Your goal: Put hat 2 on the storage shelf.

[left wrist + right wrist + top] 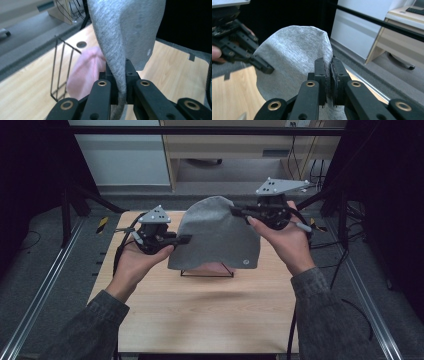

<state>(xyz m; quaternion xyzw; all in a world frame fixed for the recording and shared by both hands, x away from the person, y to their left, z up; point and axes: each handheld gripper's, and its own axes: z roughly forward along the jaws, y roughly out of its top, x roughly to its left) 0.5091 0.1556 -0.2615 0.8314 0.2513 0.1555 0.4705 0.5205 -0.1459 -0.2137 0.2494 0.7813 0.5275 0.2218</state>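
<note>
A grey knit beanie (pixel 216 237) hangs above the middle of the wooden table, held between both grippers. My left gripper (pixel 186 239) is shut on its lower left edge; in the left gripper view the grey fabric (pixel 125 37) runs down between the black jaws (pixel 118 75). My right gripper (pixel 235 211) is shut on the beanie's upper right edge, and the right gripper view has the cloth (pixel 294 57) pinched between the jaws (pixel 329 75). The left gripper (pixel 265 67) appears there too, at the left. A small round tag (pixel 245 262) sits near the beanie's lower right corner.
Under the beanie stands a thin black wire stand (pixel 207 272) with a pink cloth (pixel 85 72) on it. The wooden table (pixel 200 315) stretches toward the front edge. Metal rails (pixel 45 285) run along both sides. A pale cabinet (pixel 240 150) is behind.
</note>
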